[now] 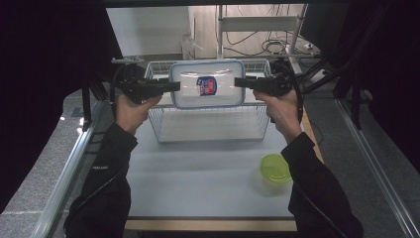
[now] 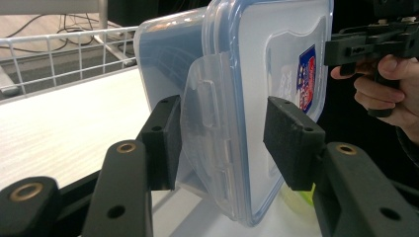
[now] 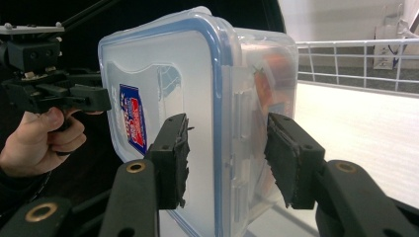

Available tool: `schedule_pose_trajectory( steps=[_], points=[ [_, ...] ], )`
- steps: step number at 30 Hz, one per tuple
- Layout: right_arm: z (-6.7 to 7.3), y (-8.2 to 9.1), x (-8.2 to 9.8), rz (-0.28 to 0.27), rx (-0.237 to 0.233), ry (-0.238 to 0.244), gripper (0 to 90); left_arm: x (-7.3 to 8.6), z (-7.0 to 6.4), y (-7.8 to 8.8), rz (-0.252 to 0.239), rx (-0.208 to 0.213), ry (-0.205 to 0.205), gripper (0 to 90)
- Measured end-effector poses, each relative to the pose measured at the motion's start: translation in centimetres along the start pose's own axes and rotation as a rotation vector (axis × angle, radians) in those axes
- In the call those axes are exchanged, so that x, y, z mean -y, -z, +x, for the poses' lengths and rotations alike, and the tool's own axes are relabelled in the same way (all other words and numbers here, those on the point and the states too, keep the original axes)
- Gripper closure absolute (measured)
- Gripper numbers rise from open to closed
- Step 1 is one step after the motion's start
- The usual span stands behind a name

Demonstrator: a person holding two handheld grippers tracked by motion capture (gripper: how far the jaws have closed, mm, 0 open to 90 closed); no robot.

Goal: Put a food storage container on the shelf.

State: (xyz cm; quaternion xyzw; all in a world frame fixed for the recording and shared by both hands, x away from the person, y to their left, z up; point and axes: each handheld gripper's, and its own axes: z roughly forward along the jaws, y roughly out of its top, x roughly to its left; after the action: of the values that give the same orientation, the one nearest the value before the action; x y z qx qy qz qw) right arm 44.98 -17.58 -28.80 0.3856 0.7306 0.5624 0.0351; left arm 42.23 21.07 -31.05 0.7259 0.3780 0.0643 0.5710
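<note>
While a round green lidded tub (image 1: 276, 167) sits near the tabletop's right edge, a clear rectangular blue-rimmed plastic container (image 1: 207, 84) is clamped endwise above a wire basket (image 1: 208, 130) by left gripper (image 1: 173, 86) and right gripper (image 1: 239, 82).

Clear container (image 1: 207, 84), blue-rimmed lid, red-blue label; lime-green tub (image 1: 275, 167); basket (image 1: 163, 133) seemingly white.

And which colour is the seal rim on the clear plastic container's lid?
Blue, on the clear plastic container's lid; clearest in the right gripper view.

Clear lidded container (image 1: 207, 84) held up above wire basket (image 1: 163, 130).
Blue-rimmed lid with red-blue label faces the high camera; side latches look closed, contents possibly orange, unclear.
</note>
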Motion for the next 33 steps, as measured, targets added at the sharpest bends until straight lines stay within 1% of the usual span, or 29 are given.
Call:
schedule_pose_trajectory(
  steps=[3,4,6,9,10,13,15,16,17,18,19,20,22,25,26,27,28,29,30,31,32,33],
  points=[
    [-0.6,-0.6,-0.2,-0.002,0.002,-0.017,52.3,0.0,0.7,-0.5,0.005,-0.003,0.014,50.0],
    [-0.6,-0.6,-0.2,-0.002,0.002,-0.017,52.3,0.0,0.7,-0.5,0.005,-0.003,0.014,49.9],
    [-1.1,-1.0,-0.1,-0.004,0.005,-0.026,52.2,0.0,1.0,-0.8,0.012,-0.008,0.019,49.8],
    [-1.4,-1.2,0.1,-0.001,-0.001,-0.040,52.2,0.1,1.1,-0.8,0.007,-0.010,0.018,49.8],
    [-1.6,-1.4,0.2,-0.003,-0.008,-0.056,52.1,0.0,1.1,-0.8,0.005,-0.013,0.019,49.8],
    [-2.0,-1.5,0.3,-0.010,-0.016,-0.068,51.8,0.0,1.1,-0.9,-0.001,-0.017,0.026,49.8],
    [-2.1,-1.6,0.3,-0.015,-0.018,-0.073,51.8,0.0,1.1,-0.9,-0.003,-0.018,0.022,49.7],
    [-2.1,-1.6,0.3,-0.021,-0.017,-0.072,51.6,0.0,1.2,-1.0,-0.004,-0.019,0.016,49.2],
    [-2.1,-1.6,0.4,-0.023,-0.016,-0.069,51.5,0.2,1.2,-1.0,-0.008,-0.023,0.001,48.8],
    [-2.1,-1.6,0.4,-0.023,-0.016,-0.069,51.5,0.2,1.2,-1.0,-0.008,-0.023,0.001,48.3],
    [-2.1,-1.6,0.5,-0.031,-0.016,-0.066,51.4,0.4,1.2,-1.0,-0.014,-0.019,-0.012,48.2],
    [-2.1,-1.6,0.5,-0.031,-0.016,-0.066,51.4,0.4,1.2,-1.0,-0.014,-0.019,-0.012,48.2],
    [-2.1,-1.6,0.6,-0.038,-0.021,-0.063,51.2,0.6,1.1,-1.0,-0.022,-0.017,-0.025,48.1],
    [-2.2,-1.6,0.7,-0.041,-0.022,-0.059,50.5,0.6,0.9,-1.0,-0.014,-0.028,-0.052,47.7],
    [-2.1,-1.7,0.8,-0.030,0.004,-0.044,50.6,0.6,0.8,-1.0,-0.008,-0.037,-0.062,46.3],
    [-2.1,-1.7,0.8,-0.030,0.004,-0.044,50.6,0.6,0.7,-1.0,-0.001,-0.049,-0.079,46.3],
    [-2.0,-1.9,0.9,-0.012,0.044,-0.012,51.0,0.7,0.6,-1.1,0.005,-0.059,-0.088,44.2],
    [-2.0,-2.0,1.0,-0.005,0.046,-0.006,51.8,0.7,0.6,-1.1,0.005,-0.059,-0.088,43.4],
    [-2.0,-2.2,1.1,-0.002,0.044,-0.008,51.7,0.7,0.8,-1.2,0.007,-0.061,-0.074,42.3],
    [-2.0,-2.3,1.1,0.005,0.056,-0.003,51.8,0.7,0.8,-1.2,0.007,-0.061,-0.074,41.2],
    [-2.0,-2.5,1.2,0.012,0.065,0.001,52.5,0.8,1.1,-1.2,0.005,-0.056,-0.059,40.3],
    [-2.0,-2.5,1.2,0.012,0.065,0.001,52.5,0.8,1.1,-1.2,0.005,-0.056,-0.059,40.0]
  ],
)
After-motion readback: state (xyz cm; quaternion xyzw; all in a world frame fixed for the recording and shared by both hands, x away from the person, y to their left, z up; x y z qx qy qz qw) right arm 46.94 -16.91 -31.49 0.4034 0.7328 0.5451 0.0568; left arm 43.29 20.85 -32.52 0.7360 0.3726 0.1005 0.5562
